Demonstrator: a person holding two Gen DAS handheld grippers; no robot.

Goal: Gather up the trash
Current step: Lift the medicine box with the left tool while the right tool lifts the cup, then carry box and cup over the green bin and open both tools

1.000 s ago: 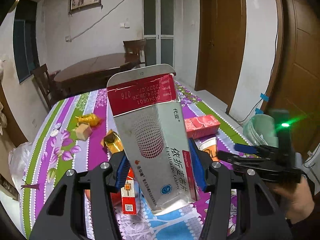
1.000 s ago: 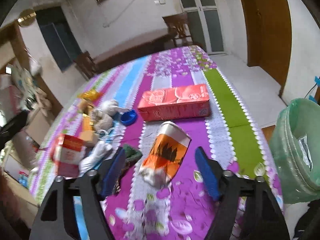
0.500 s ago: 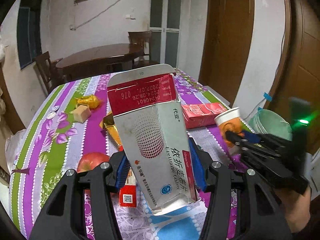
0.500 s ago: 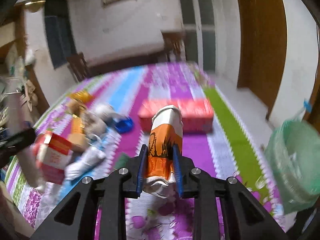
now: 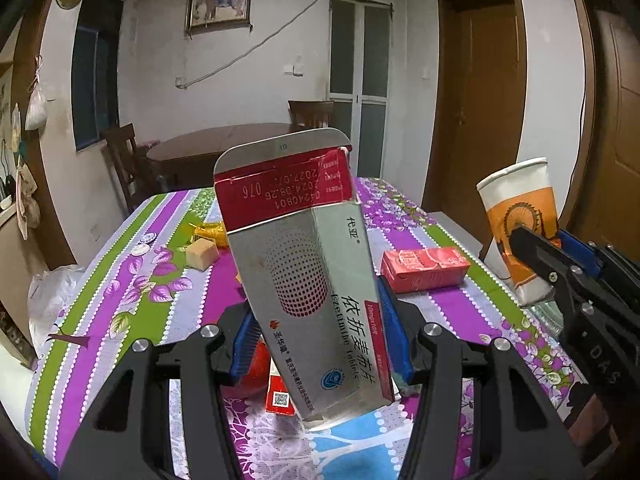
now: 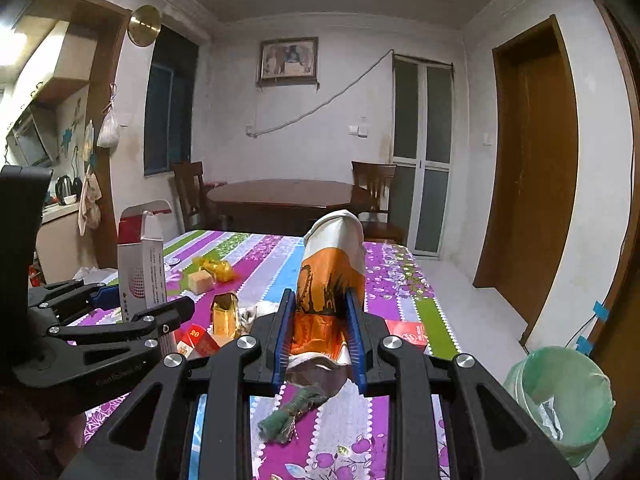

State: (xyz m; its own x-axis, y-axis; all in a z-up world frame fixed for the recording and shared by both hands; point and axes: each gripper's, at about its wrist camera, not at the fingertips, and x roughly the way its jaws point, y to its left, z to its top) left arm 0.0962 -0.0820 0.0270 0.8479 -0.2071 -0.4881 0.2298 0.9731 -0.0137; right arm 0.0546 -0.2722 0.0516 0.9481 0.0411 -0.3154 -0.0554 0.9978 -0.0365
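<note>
My left gripper (image 5: 320, 332) is shut on a silver and red medicine box (image 5: 304, 264), held upright above the table; the box also shows in the right wrist view (image 6: 142, 264). My right gripper (image 6: 320, 340) is shut on a crushed orange and white paper cup (image 6: 330, 280), lifted off the table; the cup shows at the right of the left wrist view (image 5: 520, 224). A green-lined trash bin (image 6: 560, 396) stands on the floor at the right of the table.
On the striped tablecloth (image 5: 120, 304) lie a red carton (image 5: 424, 268), a gold wrapper (image 5: 210, 232), a tan block (image 5: 202, 254), a red apple (image 5: 258, 368), a small red pack (image 5: 280, 394), a gold box (image 6: 225, 314) and a green wad (image 6: 292, 412). A dark dining table with chairs (image 6: 284, 196) stands behind.
My right gripper closed on the paper cup and lifted it off the table. Both grippers rose and tilted up; the left one kept its hold on the medicine box.
</note>
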